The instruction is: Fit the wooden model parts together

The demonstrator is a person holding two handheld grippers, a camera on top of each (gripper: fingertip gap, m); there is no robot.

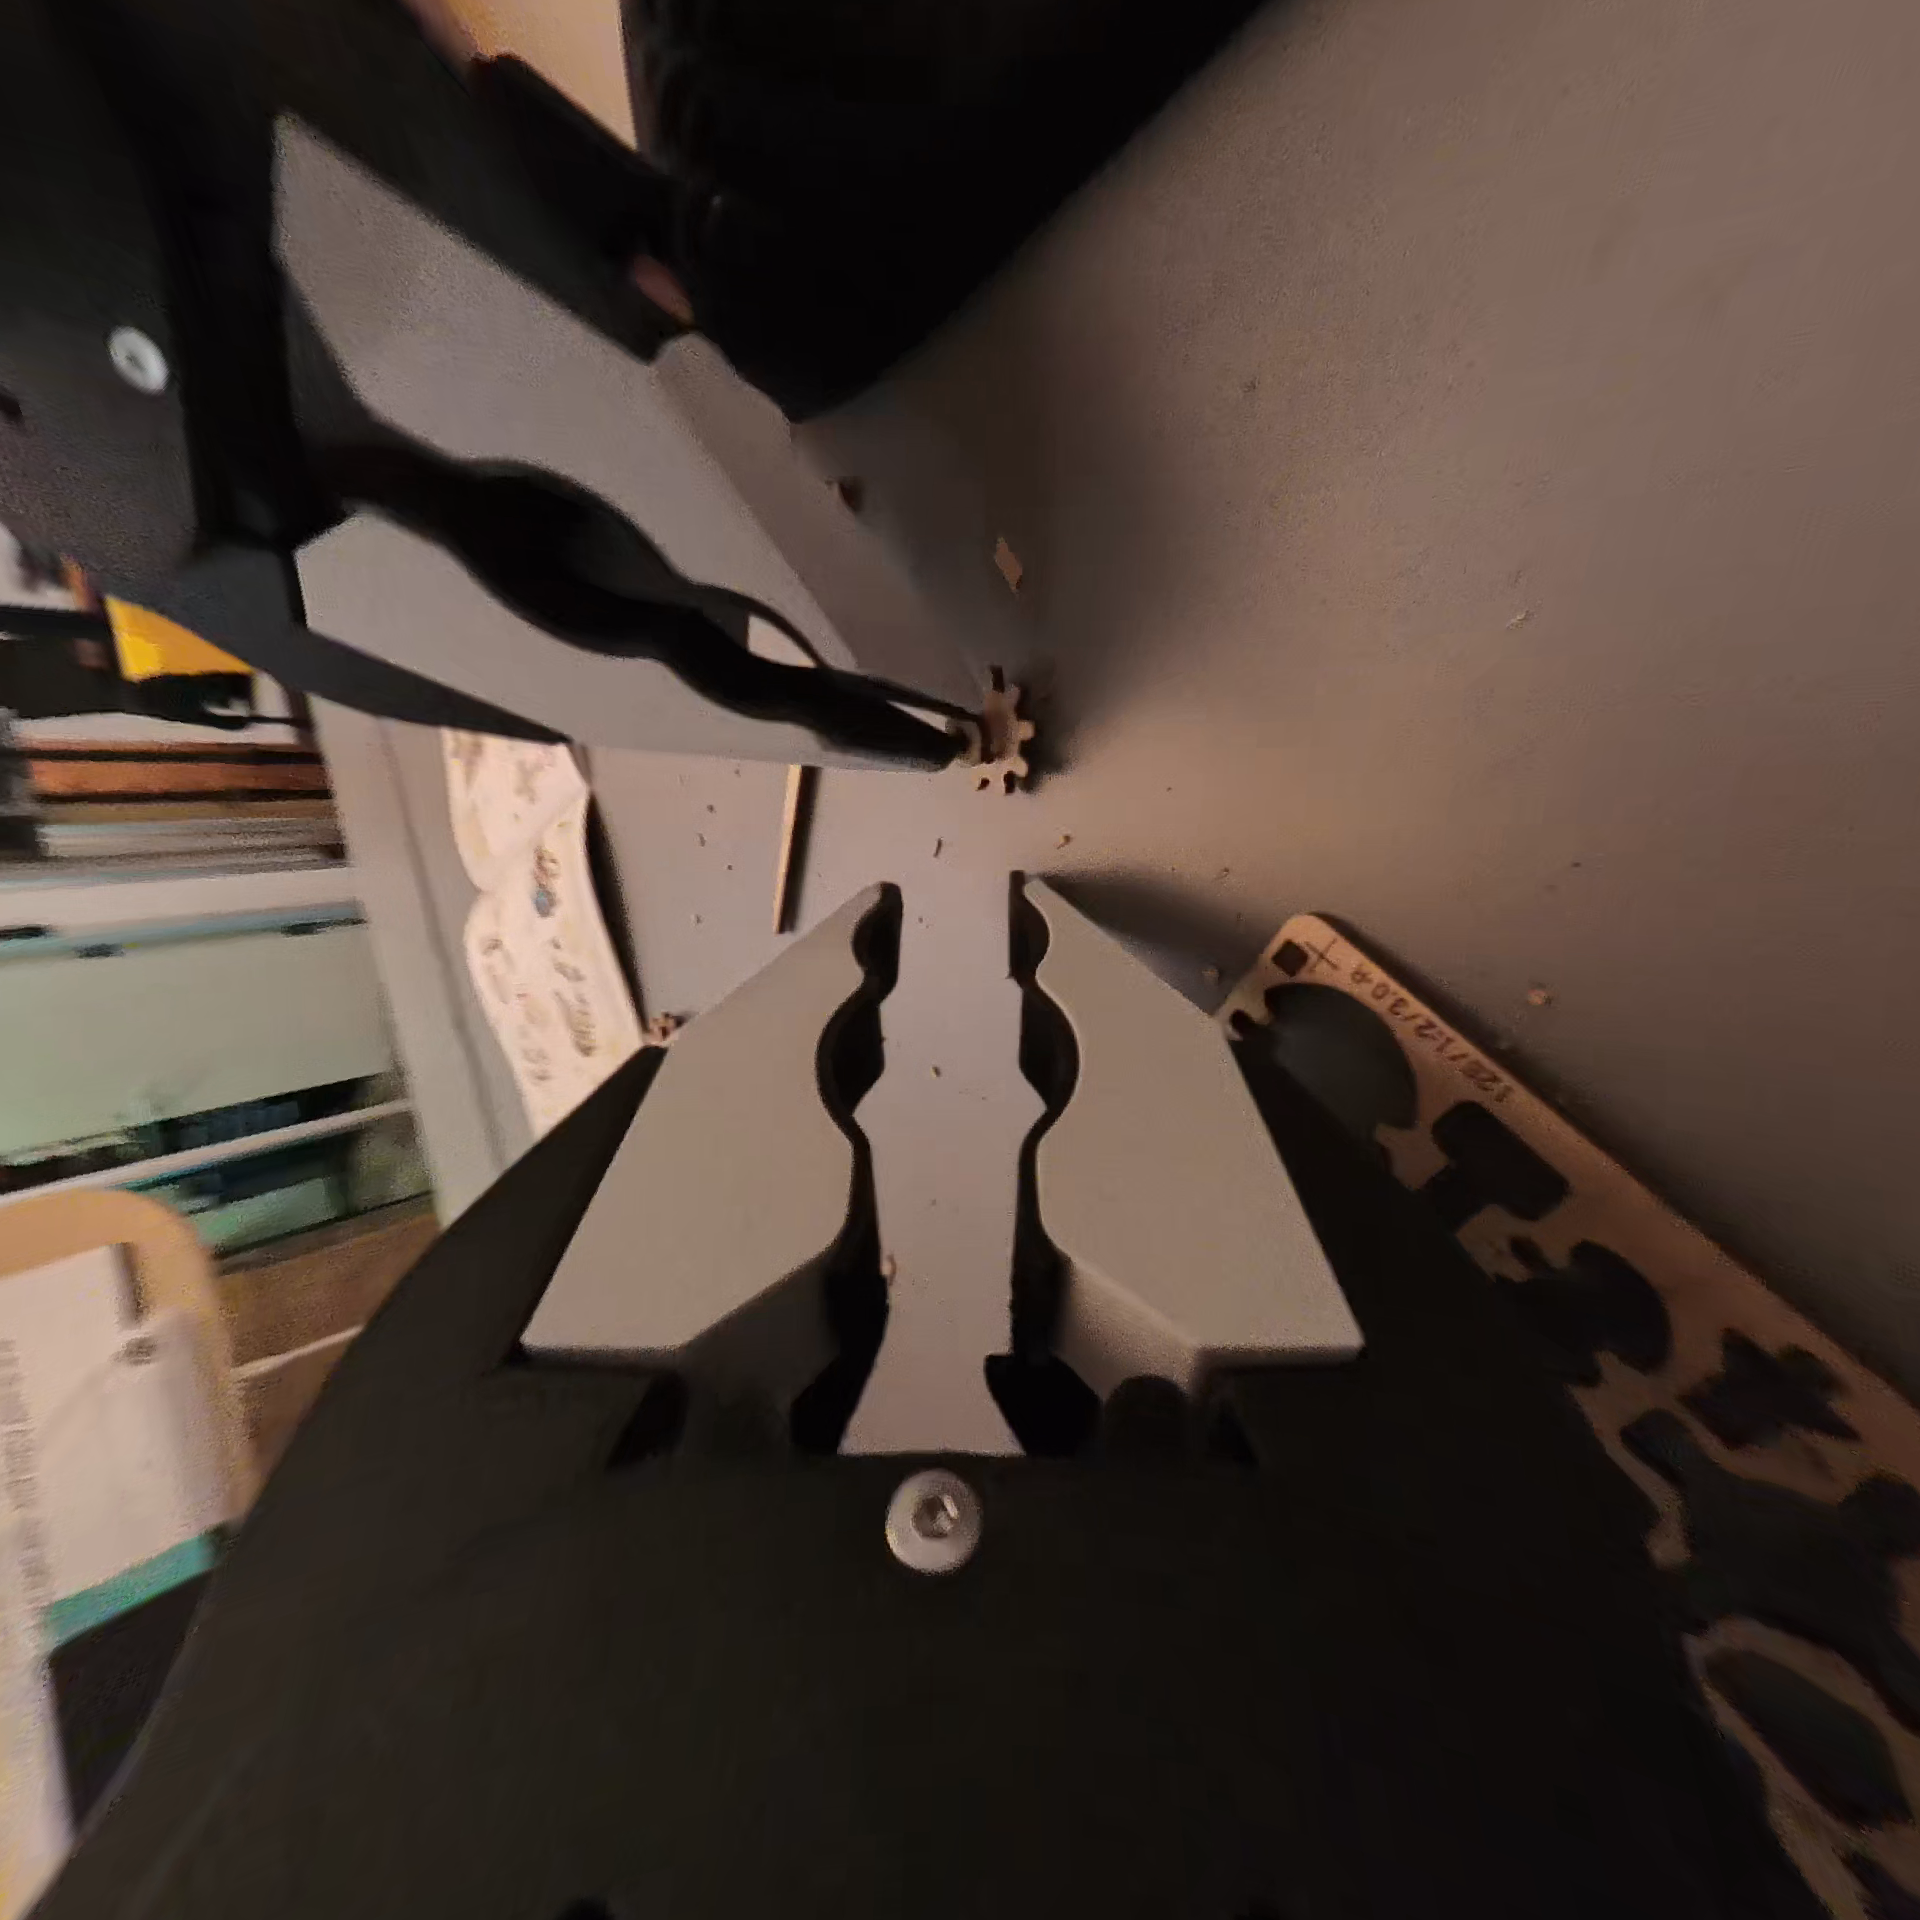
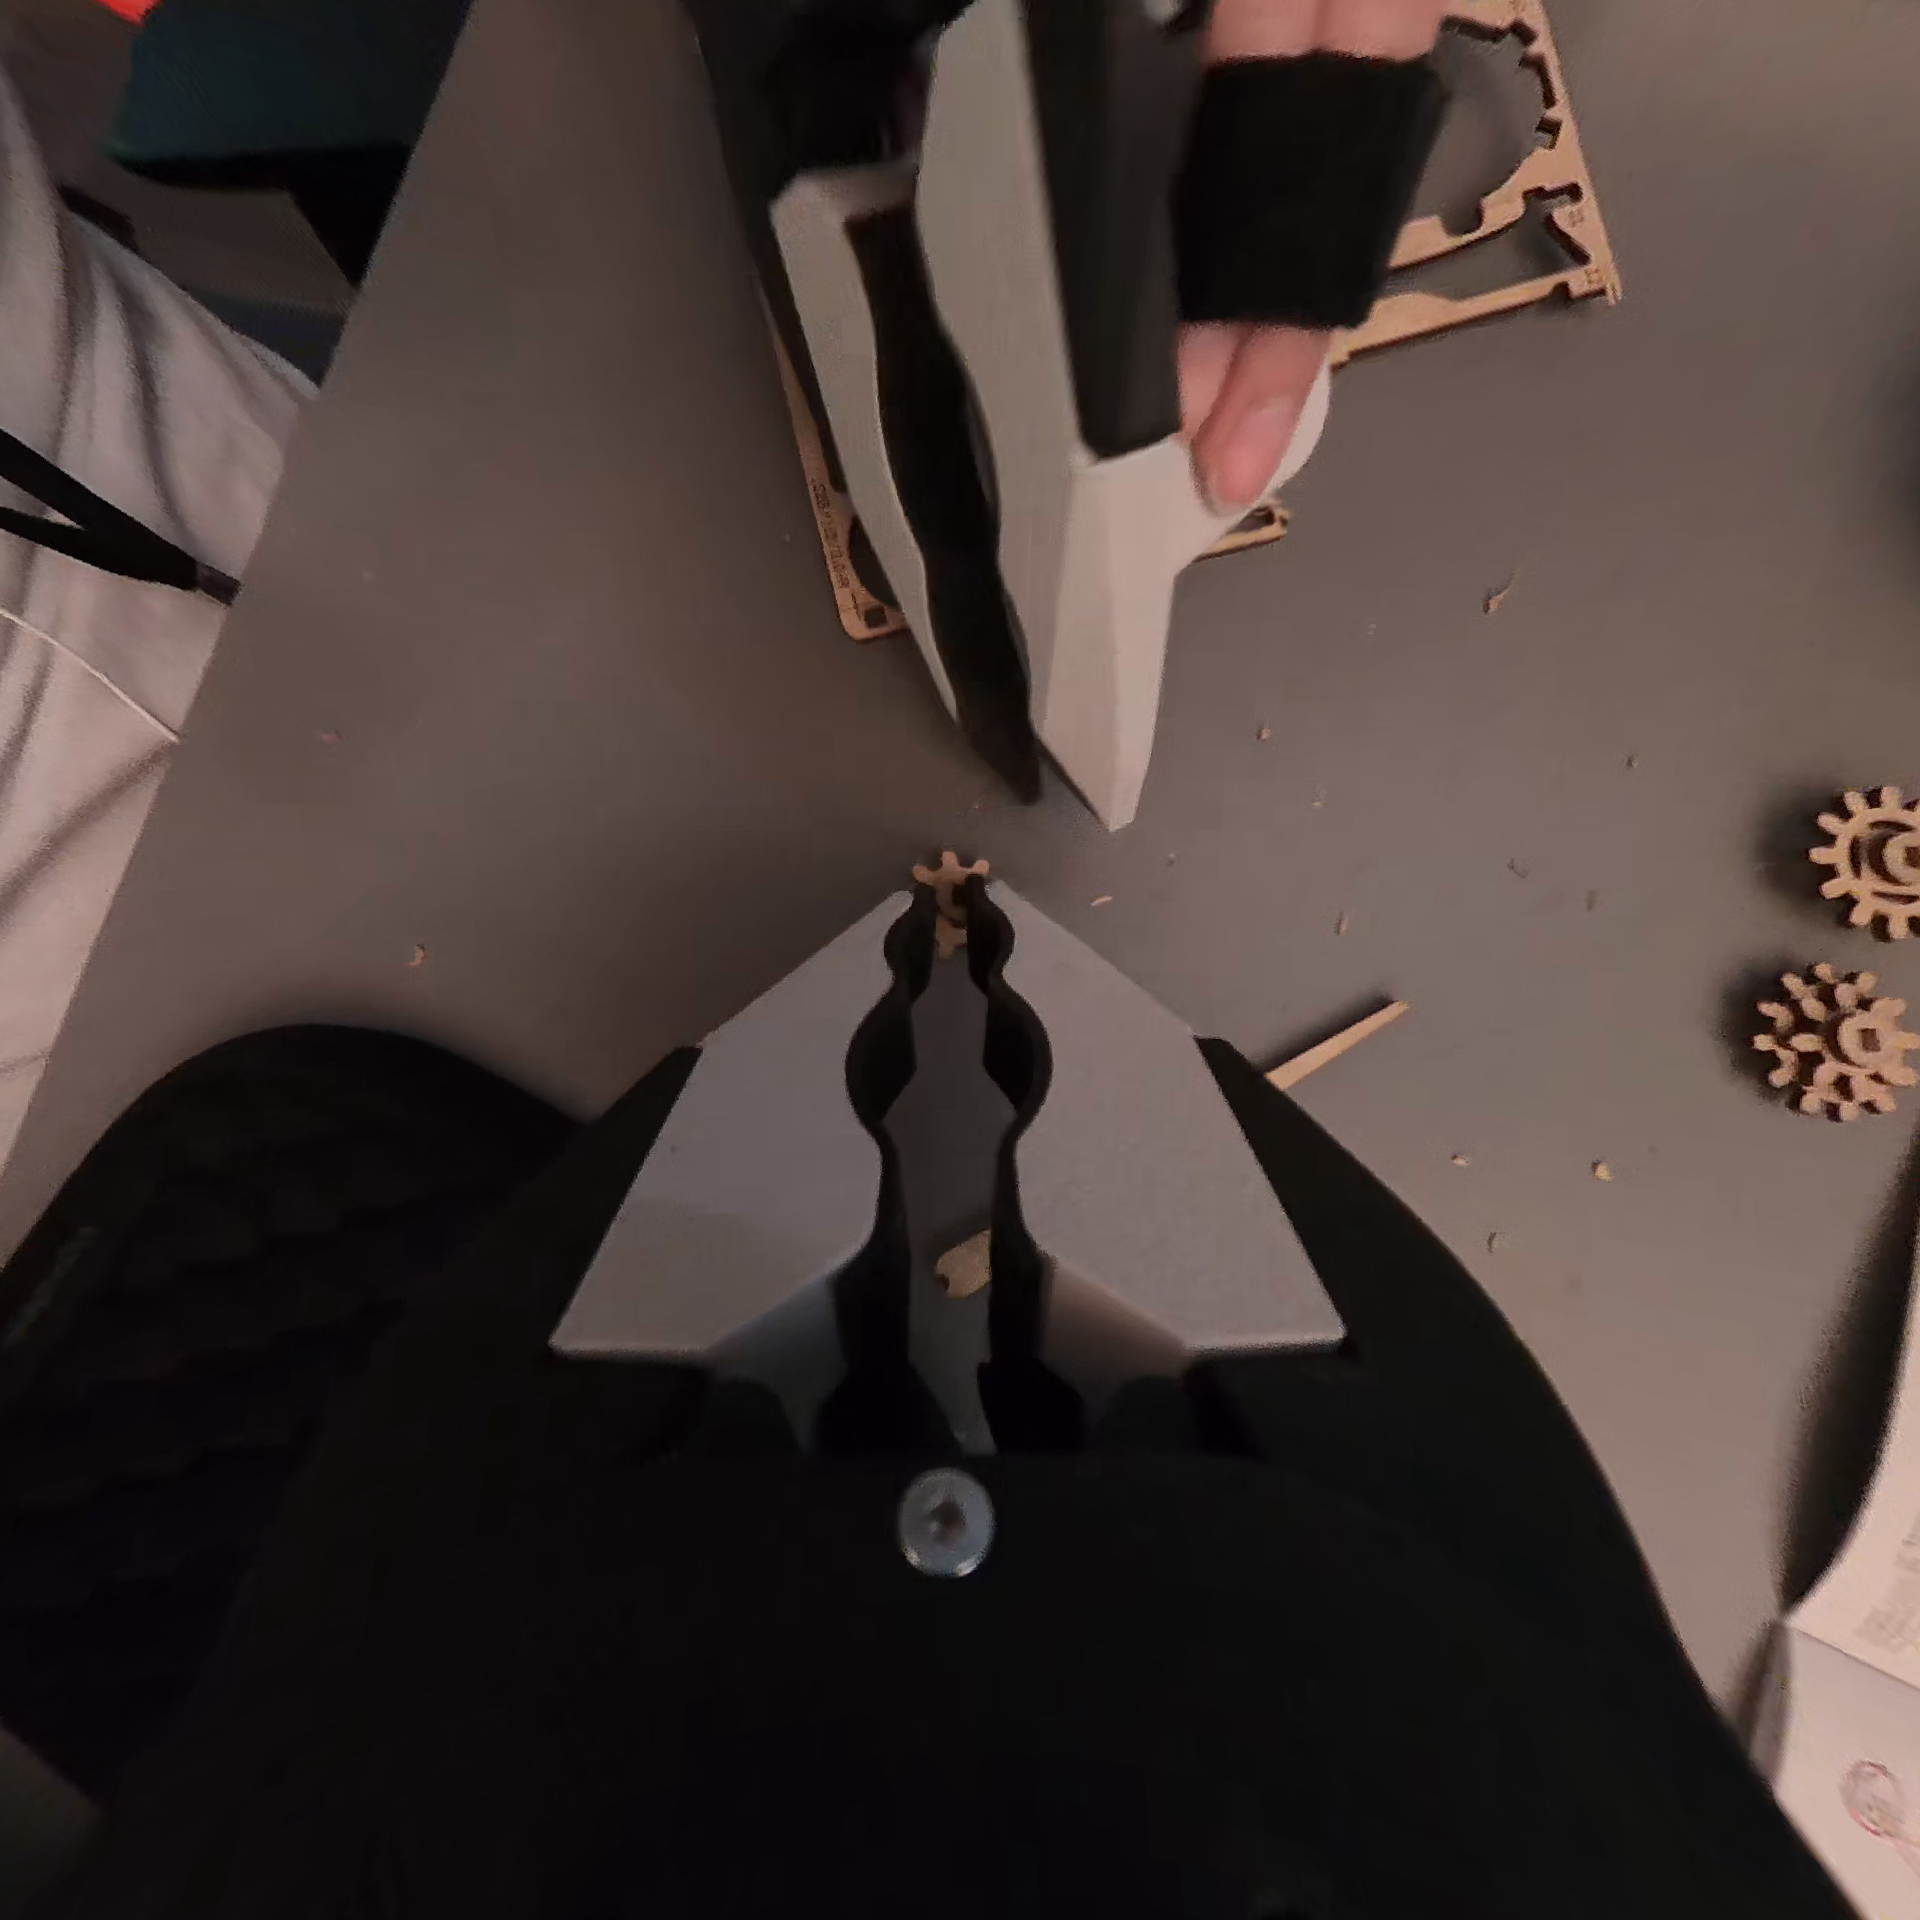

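My right gripper [image 2: 948, 902] pinches a small wooden gear [image 2: 948, 883] at the very tips of its fingers, low over the grey tabletop [image 2: 582, 582]; whether the gear touches the surface I cannot tell from these blurred views. My left gripper [image 1: 954, 914] hangs just beside it, its fingers narrowly parted and holding nothing. Two larger gears [image 2: 1870, 871] lie well apart to the right, near a thin wooden stick [image 2: 1340, 1042], and the cut-out sheet [image 2: 1496, 260] sits behind the left gripper. Wood crumbs dot the tabletop.

The step in hand, as I judge it, is bringing this small gear to its mate, likely one of the larger gears or the stick as an axle. The hold is shallow, only on the teeth, so I would keep the squeeze steady and move slowly; a twist could flip the gear out. I would use the free left gripper to pin or hold the mating part before pressing, line up the gear's bore squarely, and push straight along the axis, not at an angle. The thin plywood teeth look easy to snap.
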